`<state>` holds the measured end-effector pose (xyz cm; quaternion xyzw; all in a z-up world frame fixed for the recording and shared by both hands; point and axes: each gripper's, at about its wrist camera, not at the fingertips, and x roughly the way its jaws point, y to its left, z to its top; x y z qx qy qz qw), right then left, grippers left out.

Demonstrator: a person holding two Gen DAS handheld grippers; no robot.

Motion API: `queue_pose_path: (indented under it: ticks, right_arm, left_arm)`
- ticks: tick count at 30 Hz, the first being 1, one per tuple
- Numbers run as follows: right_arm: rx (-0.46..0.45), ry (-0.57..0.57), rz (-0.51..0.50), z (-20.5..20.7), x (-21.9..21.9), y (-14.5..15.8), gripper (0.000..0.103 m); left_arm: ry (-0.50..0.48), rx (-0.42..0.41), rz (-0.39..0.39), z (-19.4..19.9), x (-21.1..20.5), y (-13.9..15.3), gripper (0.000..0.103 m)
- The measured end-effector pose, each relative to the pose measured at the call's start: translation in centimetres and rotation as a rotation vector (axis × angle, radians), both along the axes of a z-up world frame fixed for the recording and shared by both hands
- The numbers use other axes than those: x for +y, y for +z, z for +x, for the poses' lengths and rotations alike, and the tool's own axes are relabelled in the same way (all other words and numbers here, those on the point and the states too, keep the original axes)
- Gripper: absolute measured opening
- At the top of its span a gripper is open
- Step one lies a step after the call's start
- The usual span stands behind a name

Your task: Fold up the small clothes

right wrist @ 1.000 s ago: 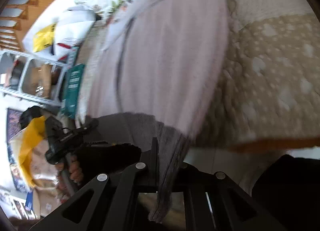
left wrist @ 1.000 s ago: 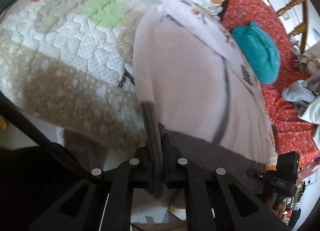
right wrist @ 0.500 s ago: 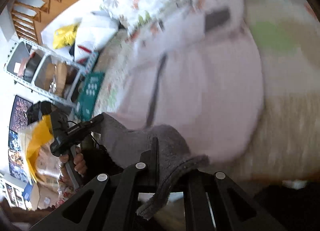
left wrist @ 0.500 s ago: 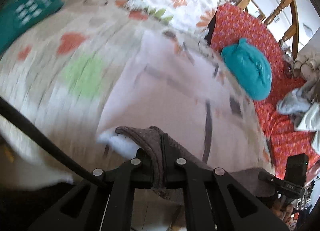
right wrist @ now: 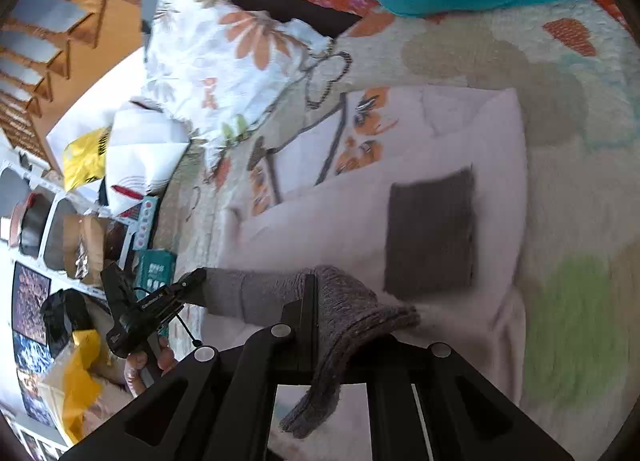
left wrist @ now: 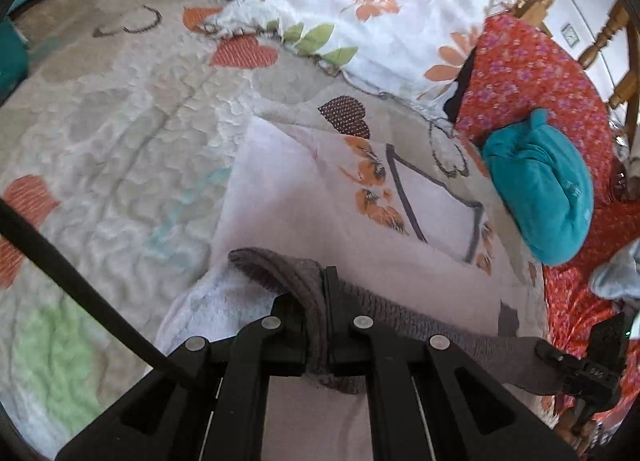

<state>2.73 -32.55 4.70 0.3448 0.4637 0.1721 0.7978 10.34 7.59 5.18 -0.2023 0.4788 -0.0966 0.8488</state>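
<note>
A quilted bed cover (left wrist: pixel 120 133) patterned with hearts fills most of both views, with open quilt to the left of the garment in the left wrist view. On it lies a pale pink garment (left wrist: pixel 304 213) with a grey waistband (left wrist: pixel 404 321) — its far part flat on the quilt, its near hem lifted. A floral pillow (left wrist: pixel 400 13) sits beyond it, and a teal bundle (left wrist: pixel 548 189) lies near its right side on a red floral cloth (left wrist: pixel 532 73). In the right wrist view, a wire shelf (right wrist: pixel 60 221) holds boxes and bags, blurred. The left gripper (left wrist: pixel 325 325) is clenched on one end of the waistband; the right gripper (right wrist: pixel 316 325) is clenched on the other end — 2 grips, band stretched between them.
</note>
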Motion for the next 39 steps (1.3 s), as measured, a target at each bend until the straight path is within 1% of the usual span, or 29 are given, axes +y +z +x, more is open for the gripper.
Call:
queue_pose_path:
  ticks: [2,3,4,5,6,7,8,10,12,14,16,20,22,24,26,28,30,32,34,37,39]
  right_arm:
    - [0.015,-0.010,0.023,1.9,-0.9,-0.7,0.007]
    - [0.015,-0.027,0.051,3.1,-1.6,-1.2,0.007]
    - [0.009,-0.044,0.068,3.8,-2.3,-1.6,0.007]
    - [0.004,-0.073,0.082,4.6,-3.2,-1.9,0.011]
    - [-0.002,-0.091,0.086,5.1,-3.7,-1.9,0.014]
    - [-0.017,-0.117,0.073,5.7,-4.3,-1.9,0.027]
    - [-0.029,-0.131,0.050,5.9,-4.5,-1.6,0.048]
    - [-0.070,-0.166,-0.018,6.0,-5.0,-0.9,0.070]
    - [-0.088,-0.179,-0.040,5.9,-5.6,-0.4,0.071]
    - [-0.095,-0.181,-0.054,5.8,-6.0,0.1,0.071]
    - [-0.105,-0.179,-0.106,5.3,-5.9,0.7,0.071]
    - [-0.134,-0.156,-0.225,3.9,-5.1,1.9,0.071]
    - [-0.141,-0.143,-0.277,3.2,-4.6,1.9,0.071]
    - [-0.144,-0.119,-0.320,2.6,-3.8,1.9,0.068]
    - [-0.136,-0.085,-0.353,2.6,-2.7,1.7,0.059]
    - [-0.127,-0.054,-0.388,2.9,-1.5,1.2,0.058]
    - [-0.115,-0.045,-0.423,3.3,-0.6,0.5,0.058]
    - [-0.101,-0.040,-0.460,3.8,-0.1,-0.2,0.058]
    - [-0.098,-0.057,-0.504,4.1,-0.1,-0.6,0.058]
    - [-0.104,-0.079,-0.546,4.8,-0.4,-1.0,0.058]
    - [-0.089,-0.081,-0.548,5.6,-0.6,-1.7,0.058]
  left_arm:
    - [0.001,0.005,-0.014,1.8,0.0,-0.2,0.007]
    - [0.015,-0.004,-0.020,2.8,0.0,-0.1,0.008]
    - [0.034,-0.021,-0.026,3.5,0.2,0.1,0.012]
    - [0.063,-0.041,-0.031,4.1,0.6,0.4,0.018]
    - [0.098,-0.058,-0.043,4.5,1.1,0.8,0.034]
    - [0.124,-0.068,-0.067,4.8,1.5,1.2,0.049]
    - [0.133,-0.071,-0.079,4.8,1.7,1.3,0.052]
    - [0.129,-0.060,-0.082,5.1,1.8,1.5,0.052]
    - [0.107,-0.043,-0.066,5.0,1.6,1.4,0.052]
    - [0.094,-0.031,-0.025,4.7,1.3,1.4,0.052]
    - [0.074,-0.034,0.033,3.9,0.9,1.6,0.053]
    - [0.030,-0.030,0.114,2.7,0.7,1.5,0.054]
    - [0.027,-0.027,0.157,2.0,0.9,1.2,0.054]
    - [0.023,-0.016,0.183,1.6,1.1,0.8,0.054]
    - [0.015,-0.002,0.193,1.3,1.1,0.4,0.054]
    - [0.007,0.012,0.220,1.2,0.8,-0.2,0.054]
    - [-0.002,0.033,0.274,1.6,0.2,-1.0,0.054]
    - [0.003,0.059,0.306,2.2,-0.1,-2.0,0.054]
    - [0.016,0.062,0.296,2.5,0.0,-2.3,0.054]
    - [0.024,0.048,0.268,3.1,-0.2,-2.1,0.054]
    - [0.028,0.045,0.273,3.5,-0.7,-2.2,0.054]
